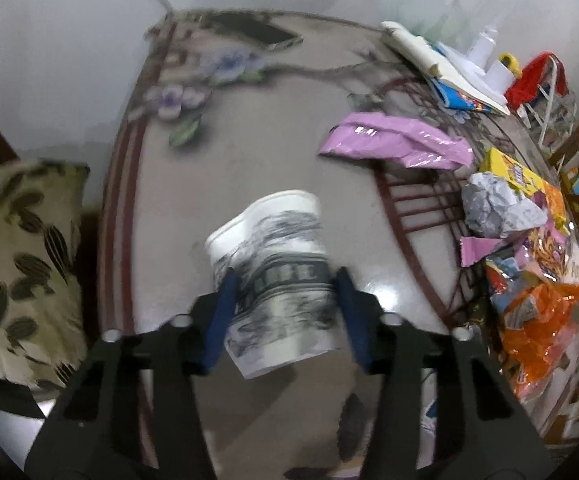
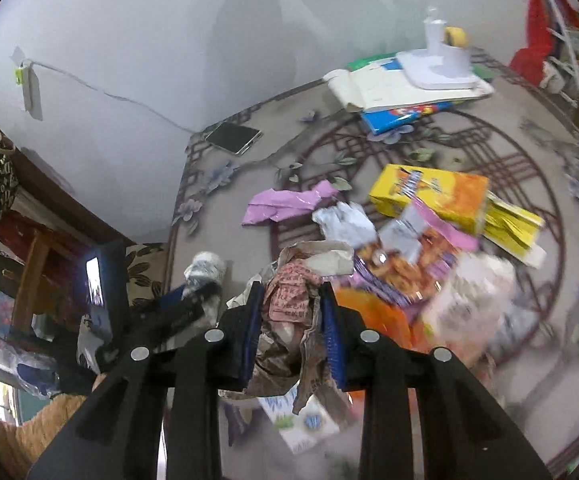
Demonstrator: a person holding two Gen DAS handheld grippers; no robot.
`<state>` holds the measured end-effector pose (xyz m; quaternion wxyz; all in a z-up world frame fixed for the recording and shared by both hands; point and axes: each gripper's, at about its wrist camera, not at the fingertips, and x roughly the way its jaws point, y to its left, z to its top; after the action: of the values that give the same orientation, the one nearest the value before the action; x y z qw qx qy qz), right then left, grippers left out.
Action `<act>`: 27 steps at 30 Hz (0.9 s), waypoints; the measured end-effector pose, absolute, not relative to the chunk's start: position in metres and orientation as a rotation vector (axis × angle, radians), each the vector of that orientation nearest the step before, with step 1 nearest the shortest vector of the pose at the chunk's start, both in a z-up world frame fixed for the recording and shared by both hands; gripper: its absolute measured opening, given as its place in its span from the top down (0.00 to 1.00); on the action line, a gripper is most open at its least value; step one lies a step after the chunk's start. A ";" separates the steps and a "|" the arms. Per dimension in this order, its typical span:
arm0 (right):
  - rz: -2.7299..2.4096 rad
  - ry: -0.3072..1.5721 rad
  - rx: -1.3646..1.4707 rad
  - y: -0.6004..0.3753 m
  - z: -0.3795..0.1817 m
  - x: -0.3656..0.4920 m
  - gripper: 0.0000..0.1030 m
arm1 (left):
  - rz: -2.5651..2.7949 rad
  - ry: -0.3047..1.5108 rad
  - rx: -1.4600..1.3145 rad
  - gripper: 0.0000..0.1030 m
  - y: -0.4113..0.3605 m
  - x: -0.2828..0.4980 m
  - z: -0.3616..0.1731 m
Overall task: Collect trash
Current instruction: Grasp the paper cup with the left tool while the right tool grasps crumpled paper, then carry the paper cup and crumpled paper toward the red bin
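Note:
A white paper cup (image 1: 273,240) with grey-black print lies tilted between the blue pads of my left gripper (image 1: 287,276), which is shut on its sides just above the patterned table (image 1: 249,152). My right gripper (image 2: 291,288) is shut on a crumpled brown and pink paper wrapper (image 2: 289,320), held above the litter pile. The right wrist view also shows the left gripper (image 2: 181,304) with the cup (image 2: 205,268) at the table's left edge.
Loose litter covers the right part of the table: a pink plastic bag (image 1: 397,142), a crumpled grey paper ball (image 1: 489,208), a yellow box (image 2: 429,196) and orange wrappers (image 1: 537,320). A phone (image 2: 233,136) and stacked books (image 2: 401,92) lie at the back. A leaf-print cushion (image 1: 21,260) sits left of the table.

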<state>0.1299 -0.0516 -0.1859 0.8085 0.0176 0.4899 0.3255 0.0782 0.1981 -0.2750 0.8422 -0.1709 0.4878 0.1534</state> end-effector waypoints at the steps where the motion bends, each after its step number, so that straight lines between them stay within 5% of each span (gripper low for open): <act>1: 0.691 1.037 0.042 -0.056 -0.183 0.125 0.73 | 0.319 1.019 -0.360 0.58 0.196 0.078 -0.270; 27: 0.503 0.727 0.176 -0.167 -0.102 0.039 0.71 | 0.031 0.560 -0.188 0.58 0.067 0.022 -0.069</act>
<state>0.0387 -0.1665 -0.1018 0.9001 0.0851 0.3513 0.2432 0.0218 0.0666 -0.0687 0.9566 -0.0928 0.2759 0.0154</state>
